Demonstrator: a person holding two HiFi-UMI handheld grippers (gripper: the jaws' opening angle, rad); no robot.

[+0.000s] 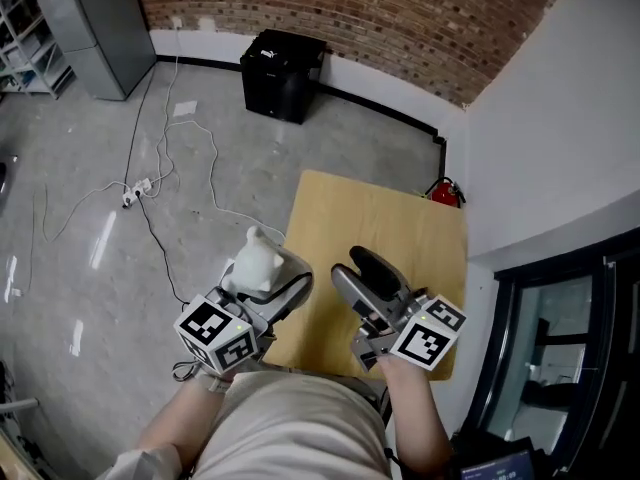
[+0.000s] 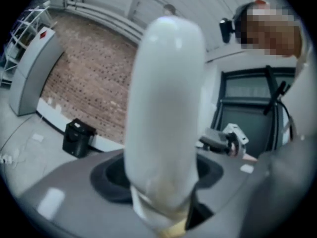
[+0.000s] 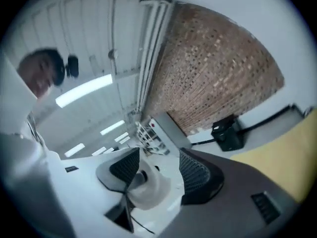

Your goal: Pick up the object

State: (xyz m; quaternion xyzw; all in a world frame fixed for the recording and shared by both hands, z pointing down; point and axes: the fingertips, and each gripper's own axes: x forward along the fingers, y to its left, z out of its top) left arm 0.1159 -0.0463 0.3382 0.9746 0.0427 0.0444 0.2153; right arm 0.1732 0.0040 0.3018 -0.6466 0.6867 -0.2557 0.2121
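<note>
Most of the head view is grey concrete floor (image 1: 80, 168), closed off at the far side by a brick wall (image 1: 400, 18). Nearer to us stands a light wooden table (image 1: 370, 218), pushed against a white wall on the right. A grey cabinet (image 1: 95, 18) stands at the far left, and a black box (image 1: 280, 73) sits on the floor against the brick wall.

Both of the person's forearms rise from the bottom edge, bent in close to the body, with each gripper pointing away and tilted upward. The left gripper (image 1: 272, 268) hangs over the floor just beside the table's left edge, its marker cube (image 1: 218, 333) nearest us. Its tongs are clamped on a white object (image 1: 255, 261), which is held in the air, clear of table and floor. In the left gripper view this object (image 2: 166, 113) stands up out of the tongs, smooth with a rounded top.

The right gripper (image 1: 368, 268) is held above the table's near end. In the right gripper view its tongs (image 3: 158, 170) stand moderately apart, with nothing between the dark ribbed pads (image 3: 198, 177).

White cables (image 1: 170, 148) trail across the floor, and a small red fire extinguisher (image 1: 446, 192) sits by the table's far right corner.
</note>
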